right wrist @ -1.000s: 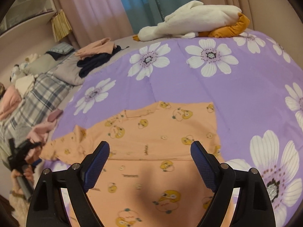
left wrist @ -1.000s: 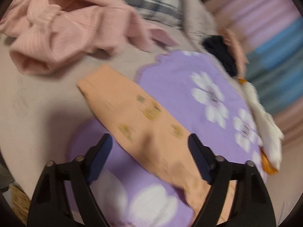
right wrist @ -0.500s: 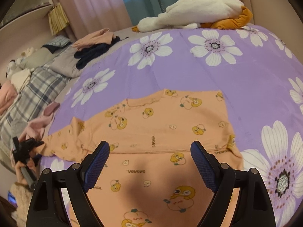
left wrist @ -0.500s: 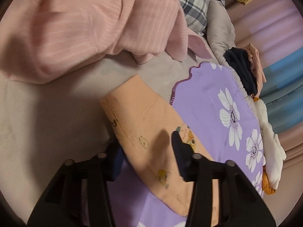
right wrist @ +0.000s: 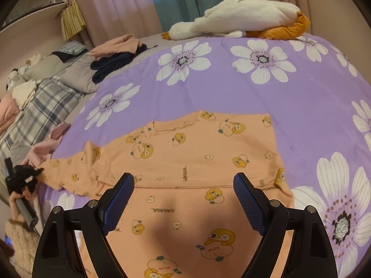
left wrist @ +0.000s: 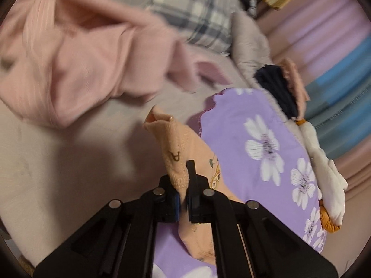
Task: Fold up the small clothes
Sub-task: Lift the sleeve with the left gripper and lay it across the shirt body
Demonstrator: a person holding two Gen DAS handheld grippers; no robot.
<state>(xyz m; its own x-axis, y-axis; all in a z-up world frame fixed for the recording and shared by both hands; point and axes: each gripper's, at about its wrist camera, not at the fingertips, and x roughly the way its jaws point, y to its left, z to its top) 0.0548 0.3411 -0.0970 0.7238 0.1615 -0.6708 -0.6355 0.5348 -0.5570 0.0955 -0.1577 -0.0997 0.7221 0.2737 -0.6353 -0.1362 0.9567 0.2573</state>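
A small peach shirt with yellow cartoon prints (right wrist: 199, 153) lies spread on the purple flowered blanket (right wrist: 301, 106). My left gripper (left wrist: 183, 185) is shut on the cuff of its left sleeve (left wrist: 172, 148) and holds it lifted off the bed. In the right wrist view the left gripper (right wrist: 22, 176) shows at the sleeve's far left end. My right gripper (right wrist: 183, 199) is open and empty, hovering over the shirt's lower body near its fold line.
A pink ribbed garment (left wrist: 76, 58) lies crumpled at the left on the beige sheet. A plaid blanket (right wrist: 39, 113), a navy and peach clothes pile (right wrist: 116, 58) and a white and orange plush (right wrist: 243, 16) sit along the bed's far side. Curtains hang behind.
My left gripper came down over the sleeve cuff, closed on it and has lifted it. My right gripper has stayed open over the shirt, shifting only slightly.
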